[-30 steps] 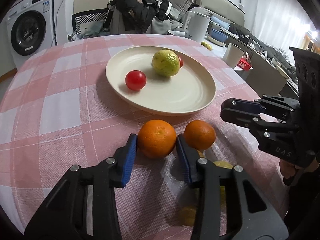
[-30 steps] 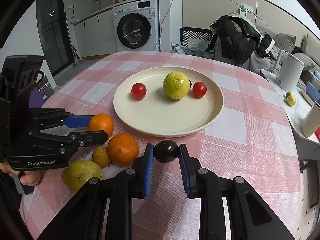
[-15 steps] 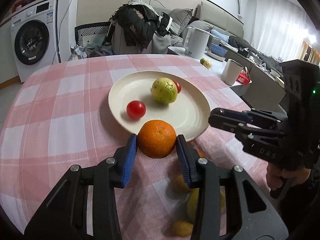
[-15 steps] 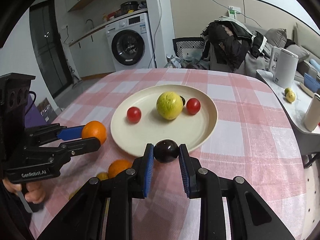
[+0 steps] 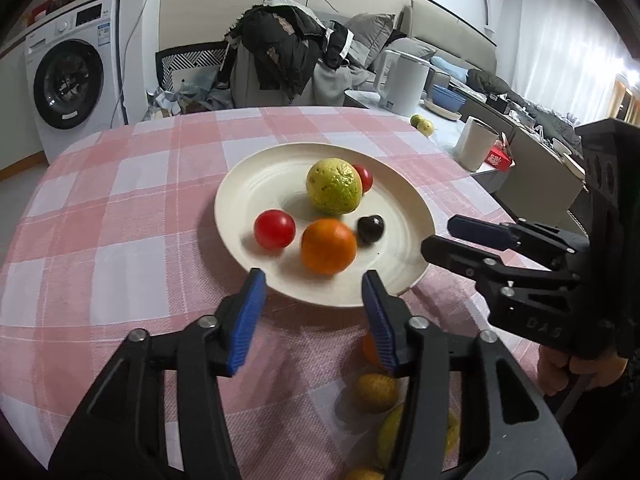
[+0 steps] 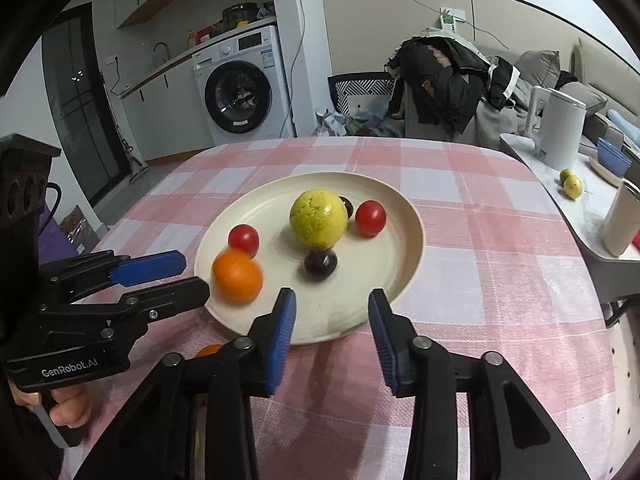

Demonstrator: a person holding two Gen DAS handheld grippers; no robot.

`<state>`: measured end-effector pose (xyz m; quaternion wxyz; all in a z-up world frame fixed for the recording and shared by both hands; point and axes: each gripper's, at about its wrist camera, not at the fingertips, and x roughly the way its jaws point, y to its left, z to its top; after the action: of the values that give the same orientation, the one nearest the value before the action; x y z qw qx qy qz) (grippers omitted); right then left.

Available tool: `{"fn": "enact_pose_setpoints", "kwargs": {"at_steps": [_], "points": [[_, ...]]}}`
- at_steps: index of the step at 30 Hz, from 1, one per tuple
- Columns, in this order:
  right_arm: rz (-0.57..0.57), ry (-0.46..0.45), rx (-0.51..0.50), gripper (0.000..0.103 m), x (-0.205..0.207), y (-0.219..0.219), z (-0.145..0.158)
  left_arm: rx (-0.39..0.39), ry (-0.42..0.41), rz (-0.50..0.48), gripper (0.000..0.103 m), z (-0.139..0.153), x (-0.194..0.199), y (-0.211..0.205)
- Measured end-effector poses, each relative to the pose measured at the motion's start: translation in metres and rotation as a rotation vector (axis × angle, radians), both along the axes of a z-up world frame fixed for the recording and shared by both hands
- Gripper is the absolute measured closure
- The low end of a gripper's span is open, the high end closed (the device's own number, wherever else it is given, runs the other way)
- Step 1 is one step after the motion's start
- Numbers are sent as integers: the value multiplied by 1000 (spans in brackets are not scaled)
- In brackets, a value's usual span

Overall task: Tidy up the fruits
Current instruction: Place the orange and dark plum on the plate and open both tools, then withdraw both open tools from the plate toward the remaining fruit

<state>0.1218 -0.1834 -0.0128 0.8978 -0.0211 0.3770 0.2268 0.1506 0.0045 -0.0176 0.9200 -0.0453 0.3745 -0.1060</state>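
Orange (image 5: pixel 328 245) and dark plum (image 6: pixel 320 263) now lie released on the plate (image 5: pixel 256 184), both left tool (image 5: pixel 312 312) and right tool (image 6: pixel 332 328) having just spread empty; withdraw gently, lest rolling fruit leave the counter (image 5: pixel 100 208).

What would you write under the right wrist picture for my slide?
Open right gripper above a plate holding orange, dark plum.

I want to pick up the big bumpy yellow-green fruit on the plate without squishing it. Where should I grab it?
Grip the yellow-green fruit across its widest middle, coming from above. Its top is clear, but a dark fruit and tomato crowd its sides, so a low sideways approach would probably bump them.
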Motion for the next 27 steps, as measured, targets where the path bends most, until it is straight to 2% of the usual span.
{"fn": "enact_pose_setpoints", "kwargs": {"at_steps": [1,3,4,5,6,9,15,19,23,27], "points": [[-1,-1,1,57,-1,-1,1,5,-6,3,45,1,-2,1],[6,-11,1,52,-5,-1,4,16,-24,13,29,4,-9,2],[7,-13,0,50,-6,-1,4,20,-32,19,26,6,-12,4],[7,-14,-1,44,-8,-1,5,26,-40,26,23,8,-15,5],[11,-10,0,35,-9,-1,6,34,-50,34,22,10,-20,6],[29,0,4,20,-14,1,6,45,-56,43,19,13,-30,10],[45,11,-11,5,-24,4,5,74,-51,60,17,11,-47,14],[51,14,-1,2,-30,4,6,78,-44,71,17,7,-56,18],[58,14,-8,1,-35,5,7,70,-37,92,1,3,-64,23],[76,19,-12,1,-42,4,7,73,-39,96,1,2,-75,25]]}}
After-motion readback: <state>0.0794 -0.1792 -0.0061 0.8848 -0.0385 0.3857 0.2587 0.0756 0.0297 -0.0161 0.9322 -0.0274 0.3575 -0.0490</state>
